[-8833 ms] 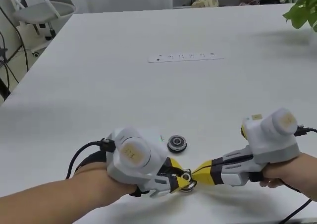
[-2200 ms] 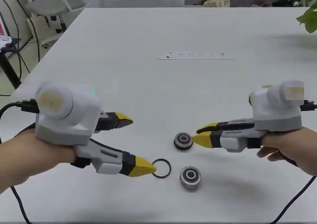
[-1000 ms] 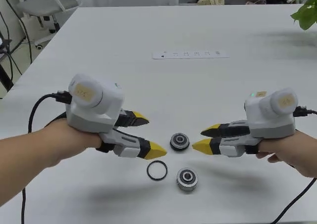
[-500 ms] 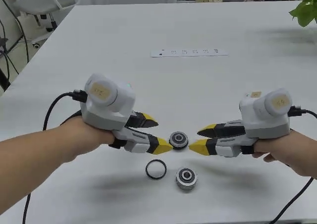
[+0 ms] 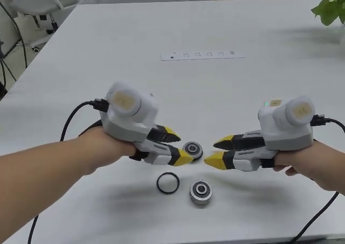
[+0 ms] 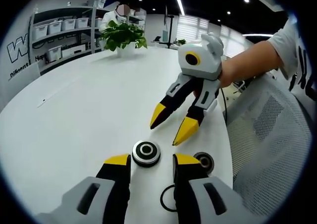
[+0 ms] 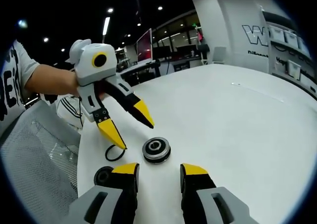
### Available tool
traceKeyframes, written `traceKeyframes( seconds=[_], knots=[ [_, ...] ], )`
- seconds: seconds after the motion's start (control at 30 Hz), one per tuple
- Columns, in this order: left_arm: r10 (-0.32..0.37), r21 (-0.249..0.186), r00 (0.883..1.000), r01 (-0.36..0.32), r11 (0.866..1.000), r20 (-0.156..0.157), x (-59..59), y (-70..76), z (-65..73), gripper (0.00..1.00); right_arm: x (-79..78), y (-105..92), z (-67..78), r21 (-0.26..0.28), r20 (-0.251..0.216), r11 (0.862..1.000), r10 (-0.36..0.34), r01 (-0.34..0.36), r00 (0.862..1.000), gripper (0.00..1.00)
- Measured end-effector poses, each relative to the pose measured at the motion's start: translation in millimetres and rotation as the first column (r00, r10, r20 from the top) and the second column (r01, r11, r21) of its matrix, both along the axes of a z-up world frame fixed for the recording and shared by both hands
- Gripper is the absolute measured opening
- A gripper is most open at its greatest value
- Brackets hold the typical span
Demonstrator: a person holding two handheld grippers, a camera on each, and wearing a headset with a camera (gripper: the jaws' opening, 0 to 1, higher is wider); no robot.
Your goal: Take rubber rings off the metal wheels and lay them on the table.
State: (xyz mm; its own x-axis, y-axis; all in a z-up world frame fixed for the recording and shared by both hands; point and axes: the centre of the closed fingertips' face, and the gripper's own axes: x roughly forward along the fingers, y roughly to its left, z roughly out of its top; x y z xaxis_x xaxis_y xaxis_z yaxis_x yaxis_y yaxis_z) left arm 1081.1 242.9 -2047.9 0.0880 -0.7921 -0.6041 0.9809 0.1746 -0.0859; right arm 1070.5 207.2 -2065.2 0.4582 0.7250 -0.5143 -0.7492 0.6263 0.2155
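The ringed wheel (image 5: 192,149) lies flat on the table (image 5: 161,93) at lower centre of the head view. Just below it, a freed ring (image 5: 168,183) and a bare wheel (image 5: 200,190) are seen. The ringed wheel is flanked by the left gripper (image 5: 180,147) and the right gripper (image 5: 214,151). Both are held partly open, and nothing is gripped.

Risks, as judged:
- The wheel may be pushed aside or tipped if one tip arrives first.
- Ring and metal may be pinched together if the grip is set too deep.
- The freed ring may be knocked by the lower left tip.
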Motion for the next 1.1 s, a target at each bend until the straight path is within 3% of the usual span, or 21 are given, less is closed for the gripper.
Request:
traceKeyframes(
  seconds=[0.33,0.63,0.9,1.0,1.1],
  knots=[
    [0.010,0.002,1.000,-0.010,1.000,-0.019,1.7,-8.2,-7.2,0.23,-0.4,-1.2,-1.6,-0.003,0.000,1.000,0.002,-0.002,1.000,0.31],
    [0.010,0.018,1.000,-0.010,1.000,-0.003,5.4,-11.9,-11.1,0.16,-1.0,-1.8,-2.7,-0.003,-0.003,1.000,-0.001,0.001,1.000,0.31],
    [-0.004,0.040,0.998,0.002,0.999,0.059,6.1,-12.4,-12.7,0.10,-0.4,-1.6,-3.9,-0.006,-0.006,1.000,-0.002,0.002,1.000,0.31],
    [-0.024,0.056,0.994,0.018,0.998,0.104,5.8,-12.3,-13.5,0.10,0.2,-0.1,-2.7,-0.002,-0.003,1.000,-0.001,0.001,1.000,0.31],
    [-0.018,0.055,0.994,0.012,0.998,0.105,5.8,-12.4,-12.3,0.10,0.5,1.1,-2.9,-0.005,-0.002,1.000,0.000,0.000,1.000,0.31]
  ],
)
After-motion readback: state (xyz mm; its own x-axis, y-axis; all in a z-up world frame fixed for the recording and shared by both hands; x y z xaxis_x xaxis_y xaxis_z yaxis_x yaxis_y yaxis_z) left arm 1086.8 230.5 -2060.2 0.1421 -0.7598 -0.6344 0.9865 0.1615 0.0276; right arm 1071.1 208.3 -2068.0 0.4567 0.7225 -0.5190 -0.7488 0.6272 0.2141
